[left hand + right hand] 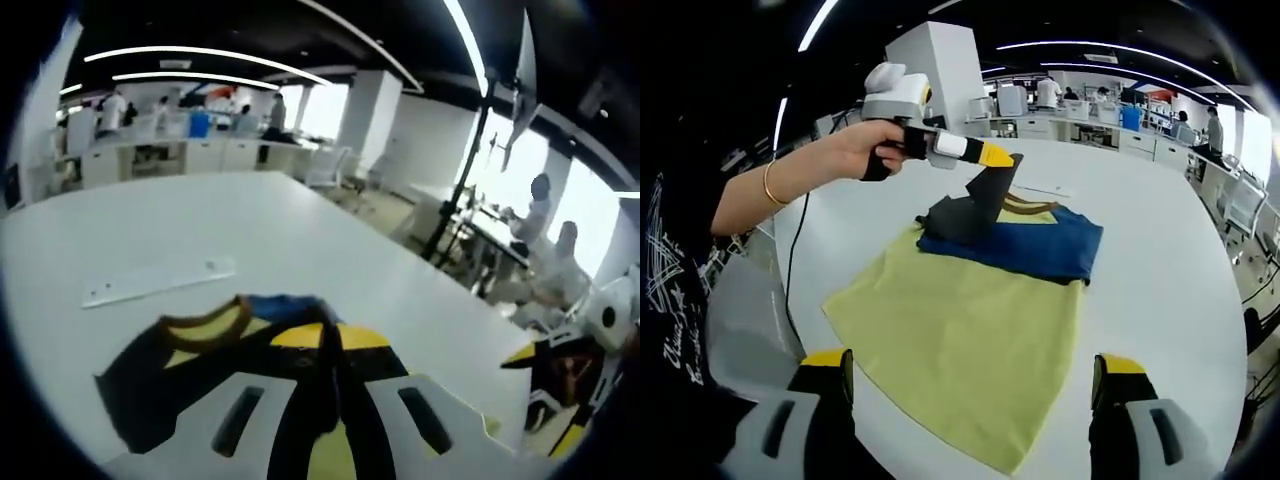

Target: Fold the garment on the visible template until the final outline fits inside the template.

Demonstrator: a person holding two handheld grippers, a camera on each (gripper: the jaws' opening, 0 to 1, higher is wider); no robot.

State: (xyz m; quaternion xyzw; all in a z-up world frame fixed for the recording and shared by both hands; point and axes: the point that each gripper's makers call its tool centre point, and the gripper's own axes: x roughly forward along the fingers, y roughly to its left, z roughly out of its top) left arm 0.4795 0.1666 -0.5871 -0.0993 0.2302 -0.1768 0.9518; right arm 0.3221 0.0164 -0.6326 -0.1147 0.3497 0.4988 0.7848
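The person is wearing a black top (675, 300) with thin white line markings and a gold bangle (771, 183). The left claw (998, 157) is showing a white body, yellow tips and a black cable (792, 262); the right claw (975, 385) is showing grey-white jaws capped in yellow.

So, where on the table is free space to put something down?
The white table is bare right of the garment, and beyond it around the white strip. It is crowded where the left gripper lifts dark cloth.
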